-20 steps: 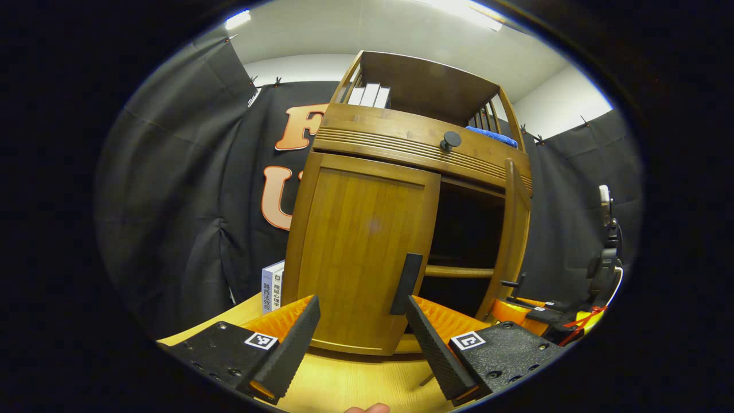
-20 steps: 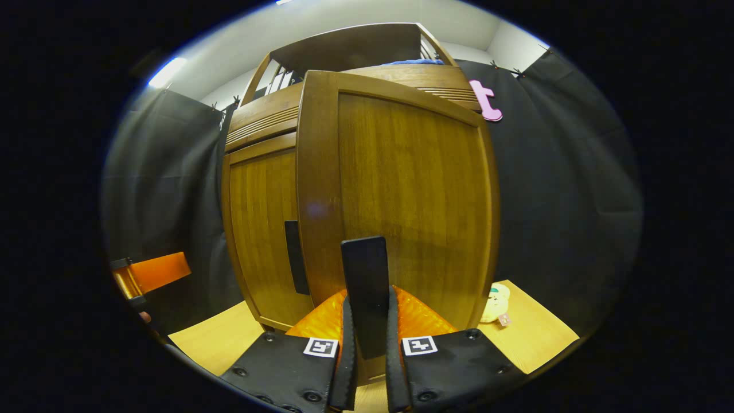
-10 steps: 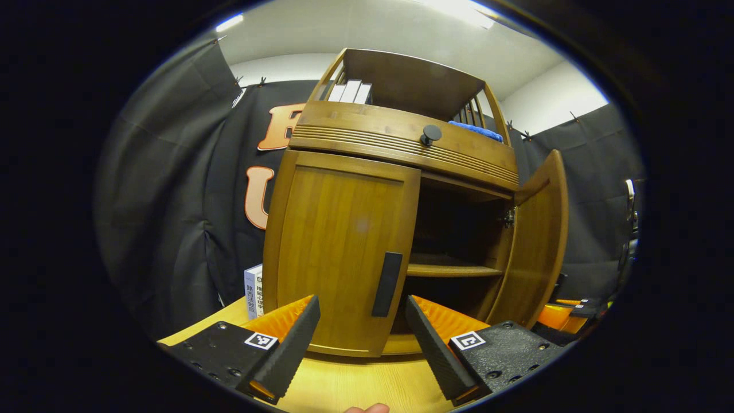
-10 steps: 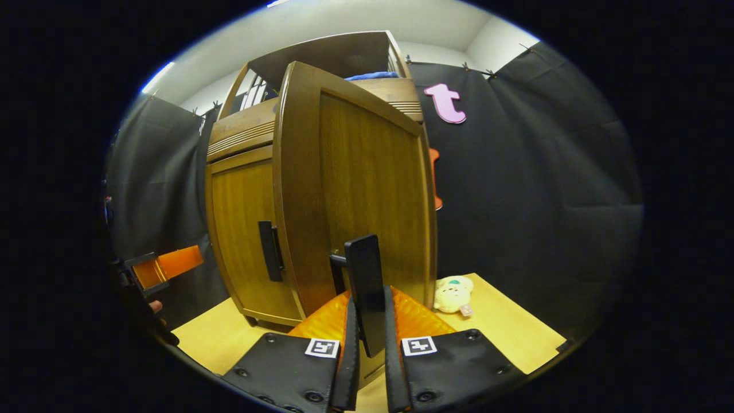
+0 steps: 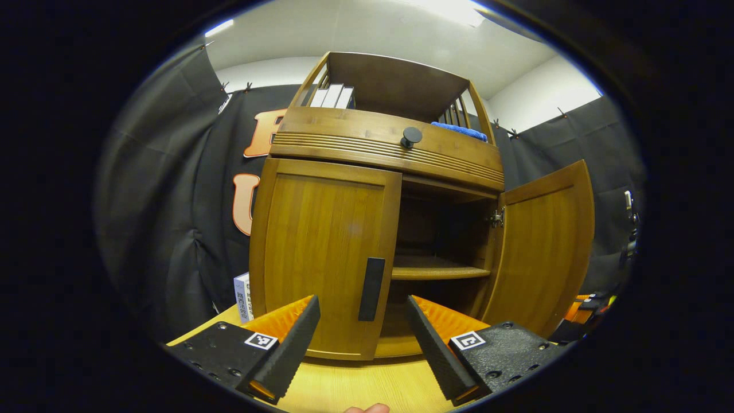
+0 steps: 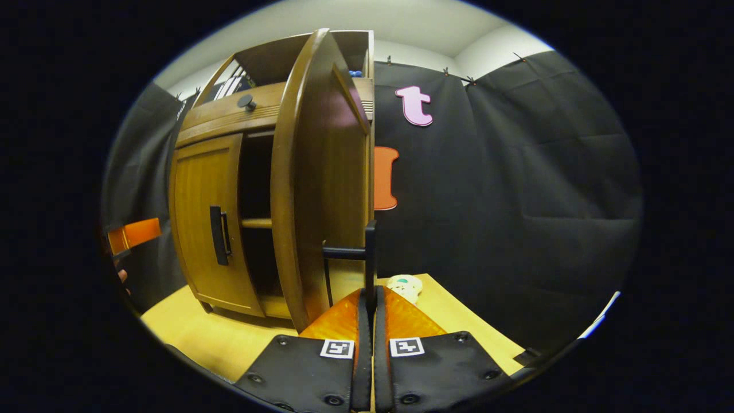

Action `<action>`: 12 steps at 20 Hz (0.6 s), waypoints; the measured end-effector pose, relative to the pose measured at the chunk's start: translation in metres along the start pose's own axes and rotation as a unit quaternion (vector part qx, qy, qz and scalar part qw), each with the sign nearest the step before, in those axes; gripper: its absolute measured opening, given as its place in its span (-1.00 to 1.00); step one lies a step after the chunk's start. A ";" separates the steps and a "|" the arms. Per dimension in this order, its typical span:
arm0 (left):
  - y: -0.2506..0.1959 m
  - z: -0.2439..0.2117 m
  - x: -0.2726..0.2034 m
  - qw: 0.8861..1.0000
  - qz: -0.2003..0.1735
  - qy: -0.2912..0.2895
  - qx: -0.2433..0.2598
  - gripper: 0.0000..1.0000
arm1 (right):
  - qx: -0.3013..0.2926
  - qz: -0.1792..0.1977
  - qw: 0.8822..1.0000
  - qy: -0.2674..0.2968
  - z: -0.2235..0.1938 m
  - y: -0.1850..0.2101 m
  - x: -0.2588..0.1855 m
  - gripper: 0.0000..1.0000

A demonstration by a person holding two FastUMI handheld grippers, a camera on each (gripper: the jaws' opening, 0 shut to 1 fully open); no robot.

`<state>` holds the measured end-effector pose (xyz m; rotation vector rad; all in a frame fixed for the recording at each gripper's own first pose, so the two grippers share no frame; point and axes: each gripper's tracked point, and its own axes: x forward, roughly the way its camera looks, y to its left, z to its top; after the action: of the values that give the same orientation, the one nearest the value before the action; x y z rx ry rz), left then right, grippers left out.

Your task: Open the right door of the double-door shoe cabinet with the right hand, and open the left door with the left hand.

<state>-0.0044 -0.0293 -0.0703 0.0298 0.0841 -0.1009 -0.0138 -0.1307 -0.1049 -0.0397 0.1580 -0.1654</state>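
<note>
In the left gripper view, the left gripper (image 5: 361, 321) is hovering with its fingers spread apart, just in front of the shoe cabinet (image 5: 390, 149); the left door (image 5: 321, 258) is sitting closed, its handle (image 5: 371, 281) between the fingers but untouched, while the right door (image 5: 545, 252) is standing swung open. In the right gripper view, the right gripper (image 6: 369, 312) is clamping the right door's handle (image 6: 370, 258), beside the cabinet's open front

We observe a booth hung with black cloth (image 6: 516, 172), clipped along its top edge. Above it we note white walls (image 5: 545, 92) and a white ceiling (image 5: 373, 28) with lit strip lights (image 5: 453, 8). A light wooden table (image 6: 195, 332) spans the foreground.
</note>
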 end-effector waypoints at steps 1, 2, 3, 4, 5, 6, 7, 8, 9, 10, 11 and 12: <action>0.000 -0.001 0.001 1.000 0.000 0.002 -0.002 0.89 | 0.000 0.009 1.000 -0.003 0.000 -0.003 -0.001 -0.80; 0.000 -0.003 0.001 1.000 -0.001 0.004 -0.005 0.89 | -0.006 0.019 1.000 -0.002 0.000 -0.007 0.000 -0.80; -0.001 -0.005 0.002 1.000 0.000 0.007 -0.006 0.96 | -0.011 0.028 1.000 -0.003 0.001 -0.011 0.001 -0.80; 0.000 -0.005 0.003 1.000 0.001 0.008 -0.008 0.89 | -0.012 0.034 0.999 0.000 0.002 -0.019 0.002 -0.80; 0.000 -0.005 0.002 1.000 0.002 0.008 -0.008 0.89 | -0.005 0.039 0.999 0.000 0.003 -0.028 0.003 -0.87; 0.000 -0.005 0.002 1.000 0.002 0.008 -0.007 0.89 | 0.001 0.048 0.999 0.002 0.004 -0.034 0.005 -0.80; 0.000 -0.004 0.002 1.000 0.002 0.007 -0.005 0.89 | 0.000 0.059 0.998 0.004 0.004 -0.038 0.006 -0.80; 0.001 -0.003 0.002 1.000 0.002 0.007 -0.003 0.89 | -0.003 0.069 0.998 0.005 0.005 -0.041 0.009 -0.80; 0.002 -0.001 0.003 1.000 0.003 0.006 0.000 0.96 | -0.006 0.077 0.997 0.010 0.004 -0.044 0.010 -0.80; 0.002 -0.001 0.001 1.000 0.004 0.005 0.002 0.96 | -0.003 0.084 0.996 0.013 0.005 -0.049 0.011 -0.94; 0.003 -0.001 0.000 1.000 0.004 0.003 0.002 0.89 | -0.001 0.088 0.996 0.016 0.006 -0.052 0.011 -0.80; 0.003 -0.001 -0.001 1.000 0.005 0.003 0.002 0.89 | 0.000 0.094 0.995 0.018 0.007 -0.054 0.011 -0.94</action>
<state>-0.0052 -0.0262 -0.0714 0.0339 0.0890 -0.0915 -0.0107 -0.1851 -0.0973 -0.0227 0.1961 0.0212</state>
